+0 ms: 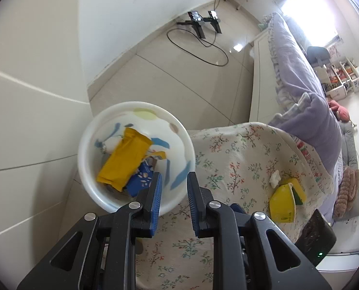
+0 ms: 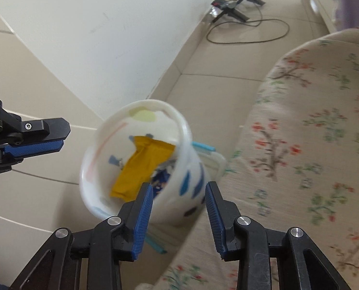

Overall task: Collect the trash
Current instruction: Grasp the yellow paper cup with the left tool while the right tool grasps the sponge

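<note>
A white bin (image 1: 99, 130) with blue marks holds a yellow wrapper (image 1: 123, 159) and a blue wrapper (image 1: 139, 181). My left gripper (image 1: 174, 181) has its fingers astride the bin's near rim, with a gap between pad and wall; whether it grips is unclear. In the right wrist view the bin (image 2: 177, 193) sits beside the floral table edge with the yellow wrapper (image 2: 143, 166) inside. My right gripper (image 2: 179, 188) is open, its fingers on either side of the bin's near wall. The left gripper's finger (image 2: 34, 147) shows at the left.
A floral cloth (image 1: 227, 159) covers the table. On it lie a yellow sponge (image 1: 285, 200) and a crumpled white tissue (image 1: 274, 180). A black device (image 1: 314, 236) sits at the table's right edge. A tripod and cable (image 1: 201, 26) lie on the tiled floor; a bed (image 1: 300, 72) stands at the right.
</note>
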Demonstrator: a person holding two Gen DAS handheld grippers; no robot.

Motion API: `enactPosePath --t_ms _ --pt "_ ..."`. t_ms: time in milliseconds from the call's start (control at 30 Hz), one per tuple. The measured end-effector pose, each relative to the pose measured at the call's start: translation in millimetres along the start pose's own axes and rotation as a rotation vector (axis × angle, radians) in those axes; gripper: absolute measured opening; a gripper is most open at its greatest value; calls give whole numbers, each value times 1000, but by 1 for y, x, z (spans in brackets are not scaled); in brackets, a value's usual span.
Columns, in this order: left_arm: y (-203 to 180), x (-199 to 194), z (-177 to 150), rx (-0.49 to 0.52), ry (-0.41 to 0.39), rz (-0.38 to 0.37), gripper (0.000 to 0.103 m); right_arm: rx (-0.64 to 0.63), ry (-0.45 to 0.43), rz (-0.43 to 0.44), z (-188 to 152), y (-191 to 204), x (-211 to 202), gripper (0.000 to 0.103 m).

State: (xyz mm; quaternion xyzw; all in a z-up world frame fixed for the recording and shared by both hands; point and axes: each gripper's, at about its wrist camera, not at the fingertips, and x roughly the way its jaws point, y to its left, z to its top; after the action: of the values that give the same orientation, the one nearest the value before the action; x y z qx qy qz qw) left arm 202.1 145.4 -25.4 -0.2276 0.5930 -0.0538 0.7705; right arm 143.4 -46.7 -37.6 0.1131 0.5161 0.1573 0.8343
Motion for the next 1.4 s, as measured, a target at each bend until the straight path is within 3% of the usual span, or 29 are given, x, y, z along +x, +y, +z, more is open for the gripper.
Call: enactPosePath --t_ms 500,600,667,833,900,1000,1167,1300,1400 --pt "-108 45 -23 191 87 -10 32 29 -95 -154 12 -96 -119 44" --pt "-126 54 -26 221 95 6 37 -3 -106 -212 16 -116 -142 49" --pt "-139 62 -29 250 104 19 38 -30 -115 -257 18 -132 -155 59" --pt "-165 78 -38 338 120 55 38 -114 -90 -394 15 -179 -163 61" --pt "-174 85 -42 364 127 60 39 -90 -83 -391 12 -198 -161 62" --pt "-188 92 -48 377 143 23 39 -77 -76 -400 13 -216 -159 61" --pt "-217 103 -62 367 184 -105 40 -156 -23 -450 14 -221 -150 62" --pt "-244 116 -75 379 187 -142 51 -209 16 -482 6 -221 -147 62" --pt "-260 129 -82 386 215 -173 52 -228 35 -478 0 -221 -146 62"
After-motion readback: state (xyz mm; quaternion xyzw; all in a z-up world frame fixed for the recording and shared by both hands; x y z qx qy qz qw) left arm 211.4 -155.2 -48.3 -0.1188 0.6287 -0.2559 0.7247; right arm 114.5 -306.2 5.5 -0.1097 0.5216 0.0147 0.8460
